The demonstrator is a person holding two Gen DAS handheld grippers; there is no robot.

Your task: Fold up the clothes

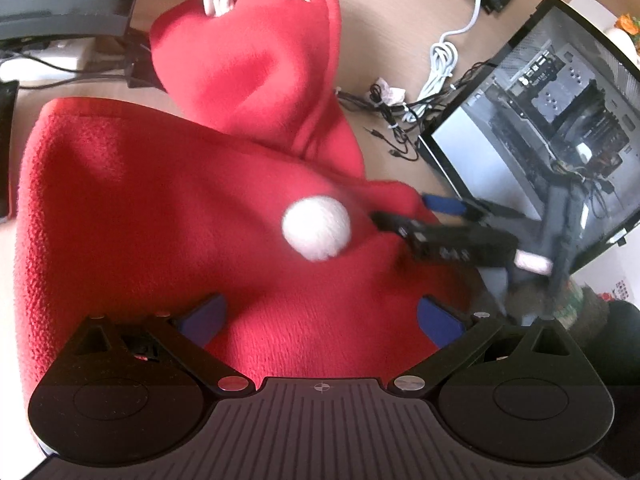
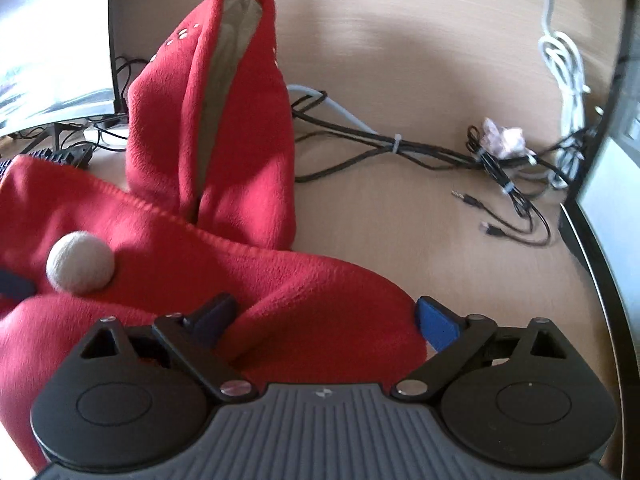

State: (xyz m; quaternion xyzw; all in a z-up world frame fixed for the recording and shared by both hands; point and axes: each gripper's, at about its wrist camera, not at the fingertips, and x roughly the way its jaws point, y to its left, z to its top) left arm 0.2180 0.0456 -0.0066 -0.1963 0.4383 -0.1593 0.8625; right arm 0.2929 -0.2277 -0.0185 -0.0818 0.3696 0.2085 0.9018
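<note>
Holding both grippers, left [image 1: 320, 320] and right [image 2: 324, 320], jaws wide open over our red fleece [image 2: 304, 280], gripping nothing.

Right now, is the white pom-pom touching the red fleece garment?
Touching. The right wrist view shows the white pom-pom resting directly on the red fleece garment, no gap beneath; the left wrist view shows the same.

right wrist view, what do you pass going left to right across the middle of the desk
monitor → white pompom → red hood → black cable bundle → crumpled pink wrapper → white cord
</note>
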